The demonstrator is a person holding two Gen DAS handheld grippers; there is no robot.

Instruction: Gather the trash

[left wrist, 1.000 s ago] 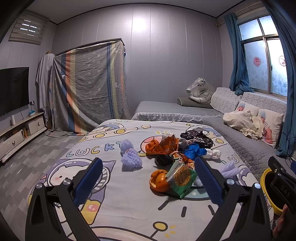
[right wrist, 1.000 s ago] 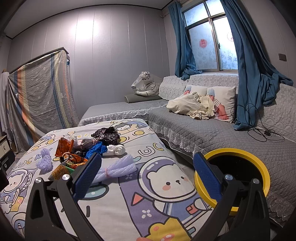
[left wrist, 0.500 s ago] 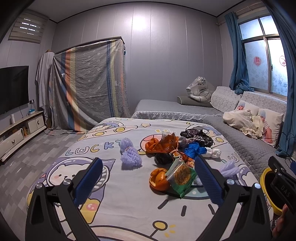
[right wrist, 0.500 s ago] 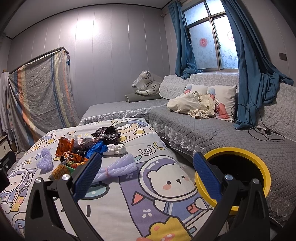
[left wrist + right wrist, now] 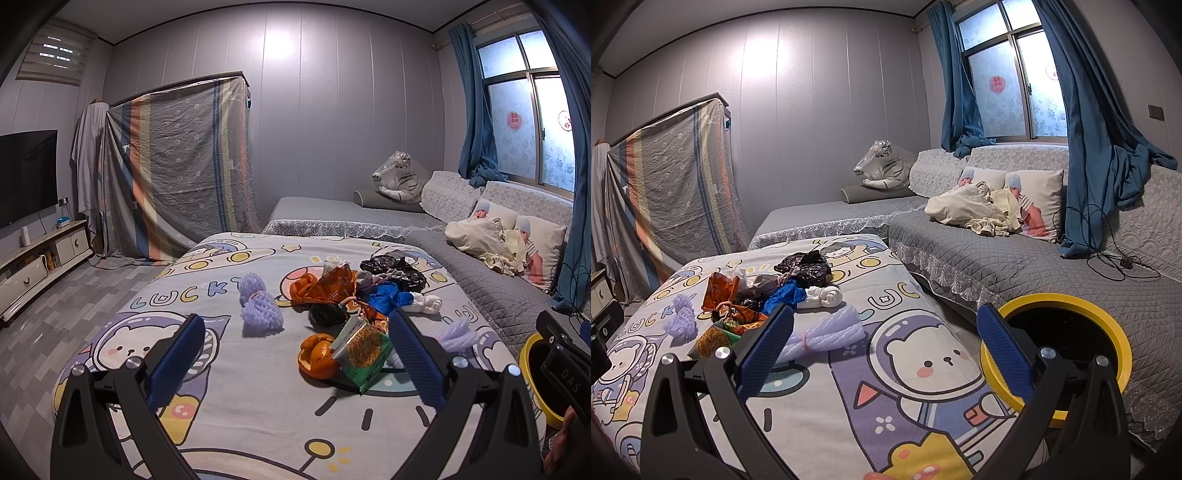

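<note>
left gripper (image 5: 295, 354) edged nearer trash pile (image 5: 354, 295) | both jaws spread, empty | right gripper (image 5: 886, 343) beside bin (image 5: 1108, 332)

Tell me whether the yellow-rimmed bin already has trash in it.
Cannot tell: in the right wrist view the yellow-rimmed bin shows only a dark interior.

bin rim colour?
Yellow rim, black inside. Right wrist view shows it best, beside the bed.
</note>
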